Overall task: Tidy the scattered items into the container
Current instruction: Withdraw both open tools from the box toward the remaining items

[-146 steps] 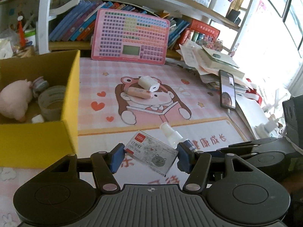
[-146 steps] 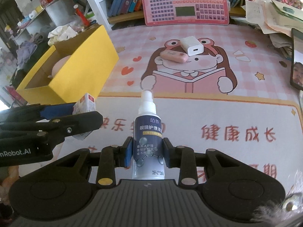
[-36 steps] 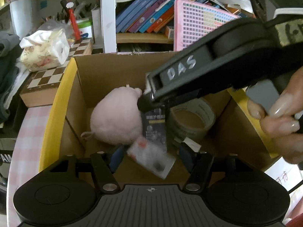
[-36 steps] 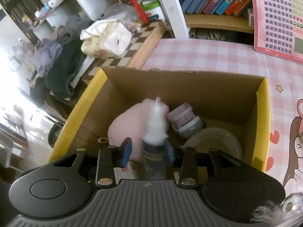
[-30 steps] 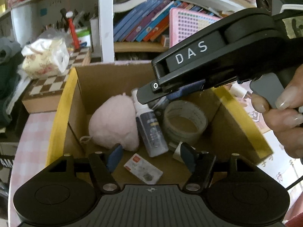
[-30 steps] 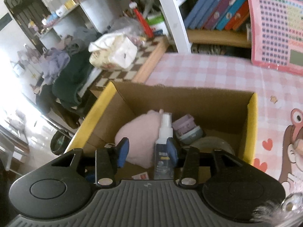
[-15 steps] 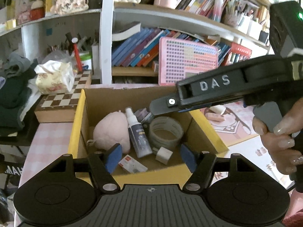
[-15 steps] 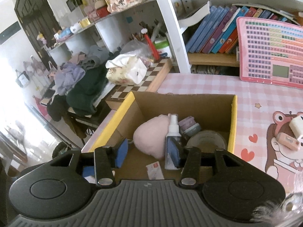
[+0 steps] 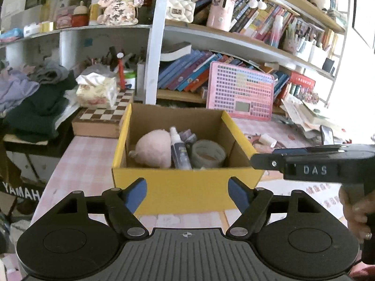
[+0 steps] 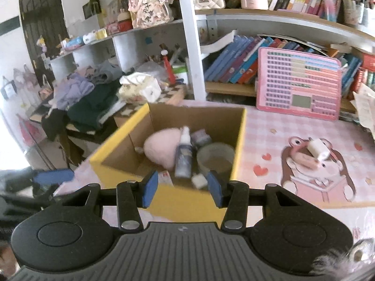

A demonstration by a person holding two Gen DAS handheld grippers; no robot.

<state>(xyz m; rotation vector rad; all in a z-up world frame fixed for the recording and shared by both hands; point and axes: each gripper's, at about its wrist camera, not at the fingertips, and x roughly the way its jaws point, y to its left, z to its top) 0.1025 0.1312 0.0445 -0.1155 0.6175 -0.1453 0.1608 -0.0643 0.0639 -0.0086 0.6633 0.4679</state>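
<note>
The left gripper (image 9: pixel 187 193) has just been opening its jaws, and they stand wide with nothing between them, only the yellow front wall of the box (image 9: pixel 187 188) behind the gap. The right gripper (image 10: pixel 181 187) is empty too, its jaws parted more narrowly, with the box's near edge showing through the gap.

In the right wrist view the box sits at about 11 o'clock from the gripper, open at the top, on the pink checked counter (image 10: pixel 262 126). Inside lie a pink plush toy (image 10: pixel 161 147), a spray bottle (image 10: pixel 184 157) on its side with its nozzle toward 12 o'clock and touching the plush, a roll of tape (image 10: pixel 215 158) at 3 o'clock of the bottle, a small lilac item (image 10: pixel 200 137) toward the back wall, a red-and-white card packet (image 10: pixel 165 178) and a small white cube (image 10: pixel 199 180) near the front wall.

Still out on the counter, at roughly 2 o'clock from the right gripper (on the cartoon bear print), a white charger block (image 10: pixel 316 149) rests against a pink eraser-like piece (image 10: pixel 304 158).

In the left wrist view the right gripper's black body enters from 3 o'clock, held by a hand (image 9: pixel 357 213).
</note>
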